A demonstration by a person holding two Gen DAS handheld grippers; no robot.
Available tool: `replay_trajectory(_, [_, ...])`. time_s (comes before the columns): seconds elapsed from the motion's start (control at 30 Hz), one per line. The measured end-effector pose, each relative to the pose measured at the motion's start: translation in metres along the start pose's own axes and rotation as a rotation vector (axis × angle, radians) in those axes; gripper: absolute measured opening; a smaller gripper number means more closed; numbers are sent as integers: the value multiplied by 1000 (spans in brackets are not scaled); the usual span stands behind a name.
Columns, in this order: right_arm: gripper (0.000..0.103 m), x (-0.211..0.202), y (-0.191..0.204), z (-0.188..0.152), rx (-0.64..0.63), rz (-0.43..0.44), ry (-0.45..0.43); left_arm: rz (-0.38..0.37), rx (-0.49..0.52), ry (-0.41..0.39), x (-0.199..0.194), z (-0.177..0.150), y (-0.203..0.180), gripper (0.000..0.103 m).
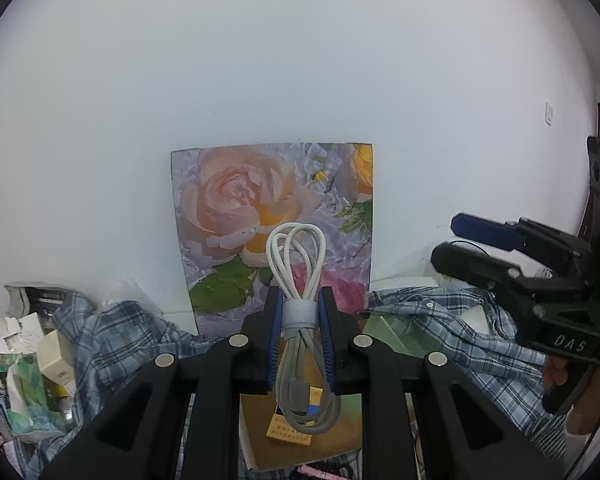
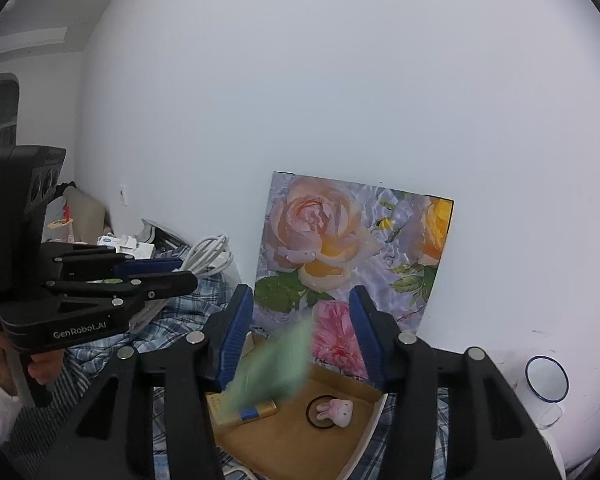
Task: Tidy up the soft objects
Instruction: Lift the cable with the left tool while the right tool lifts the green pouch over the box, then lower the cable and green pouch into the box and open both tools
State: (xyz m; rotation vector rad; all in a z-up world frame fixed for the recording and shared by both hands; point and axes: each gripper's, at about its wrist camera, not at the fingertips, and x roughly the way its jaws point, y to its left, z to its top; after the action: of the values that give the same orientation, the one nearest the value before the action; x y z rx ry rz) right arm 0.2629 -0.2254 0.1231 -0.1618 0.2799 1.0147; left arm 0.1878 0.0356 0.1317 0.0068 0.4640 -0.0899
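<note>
**Operator:** Plaid shirt (image 1: pixel 452 320) first?

**Note-taker:** Yes, it is the biggest soft item. It lies crumpled across the surface on both sides of your work, not yet dealt with. The floral panel (image 1: pixel 240 200) leans upright against the wall behind it. It is only a backdrop.

**Operator:** And the box?

**Note-taker:** The open cardboard box (image 2: pixel 280 448) sits in front of the panel and below both tools. My reading is that it is your collecting bin, which is why you hold both tools over it.

**Operator:** Left tool?

**Note-taker:** Your left gripper (image 1: pixel 300 296) is clamped on the cable bundle (image 1: pixel 296 248) at its strap. The loops stand above the pads and the plug end hangs below. Gripping at the strap keeps the coil from splaying. It is held in the air over the box.

**Operator:** Right tool?

**Note-taker:** Your right gripper (image 2: pixel 300 296) has its jaws apart and grips nothing. A green piece (image 2: pixel 276 364) shows between them as a blur, too smeared to identify. It is probably dropping into the box.

**Operator:** Already in?

**Note-taker:** A pink bunny toy (image 2: pixel 338 410) rests on the box floor, lying on a black ring (image 2: pixel 307 410).
</note>
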Motion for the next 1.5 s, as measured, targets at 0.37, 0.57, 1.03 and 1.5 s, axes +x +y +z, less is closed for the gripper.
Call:
replay_trajectory(0.37, [48, 43, -5, -32, 12, 19, 112, -4, -28, 88, 52, -25, 5, 19])
replay_trajectory(0.57, [89, 60, -5, -48, 31, 24, 142, 12, -25, 130, 75, -42, 7, 19])
replay_trajectory(1.03, [102, 82, -12, -69, 75, 25, 207, 36, -30, 207, 108, -67, 14, 19])
replay_trajectory(1.5, [102, 92, -13, -80, 108, 43, 245, 71, -31, 299, 138, -92, 18, 19])
